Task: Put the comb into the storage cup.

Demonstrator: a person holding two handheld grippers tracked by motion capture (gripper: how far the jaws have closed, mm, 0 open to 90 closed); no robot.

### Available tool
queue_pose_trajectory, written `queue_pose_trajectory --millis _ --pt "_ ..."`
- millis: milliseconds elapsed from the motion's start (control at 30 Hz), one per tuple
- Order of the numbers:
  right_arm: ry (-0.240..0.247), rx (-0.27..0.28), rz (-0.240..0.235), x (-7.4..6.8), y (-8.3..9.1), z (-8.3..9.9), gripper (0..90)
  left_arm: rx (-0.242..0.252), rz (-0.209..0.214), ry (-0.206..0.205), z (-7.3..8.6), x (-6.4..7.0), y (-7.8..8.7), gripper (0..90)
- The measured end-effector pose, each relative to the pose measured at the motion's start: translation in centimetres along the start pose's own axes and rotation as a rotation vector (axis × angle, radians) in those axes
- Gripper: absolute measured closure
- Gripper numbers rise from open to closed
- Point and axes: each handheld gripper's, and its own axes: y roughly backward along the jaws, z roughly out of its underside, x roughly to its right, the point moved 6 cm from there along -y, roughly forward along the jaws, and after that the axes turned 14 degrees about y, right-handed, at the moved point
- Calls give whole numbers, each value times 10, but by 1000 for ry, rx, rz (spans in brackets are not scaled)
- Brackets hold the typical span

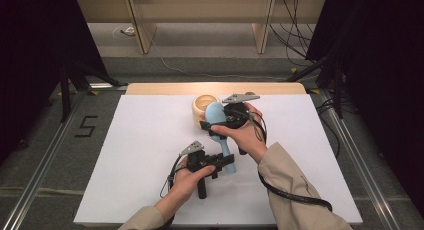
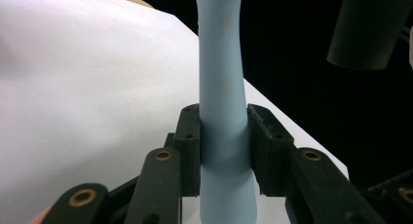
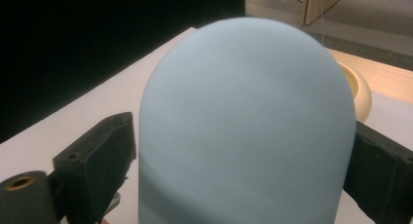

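High view shows a pale blue matte silicone spoon [image 1: 220, 127] held between both grippers above the white bench [image 1: 140, 155], just beside a cream round bowl [image 1: 200, 106]. The left gripper [image 2: 224, 141] has its fingers [image 2: 189, 136] clamped on the handle; the right gripper [image 3: 243, 151] has its fingers [image 3: 97, 156] spread wide around the spoon's broad head. Best to let one gripper take the weight before the other releases, keeping the spoon level.

Matt plastic, matt paper, bare wood

My tool [image 2: 224, 151] has dull black plastic pads with brass-looking rivets; the blue spatula [image 2: 221, 78] looks smooth, matt silicone; the surface [image 1: 145, 155] is matt white; the bowl [image 1: 200, 107] pale wood.
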Motion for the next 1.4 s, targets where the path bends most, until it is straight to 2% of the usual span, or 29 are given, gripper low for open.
queue_pose_trajectory --millis 100,300,1033,1400 --pt "-10 -3 2 0 0 1 148 -1 0 1 0 0 0 675" --pt "-15 -4 6 0 0 1 191 1 -3 3 0 0 0 675" --pt "-28 -12 12 -1 2 2 203 0 -17 -18 1 -1 0 675" --pt "-48 6 7 0 5 0 205 8 -30 -56 -2 -1 3 673"
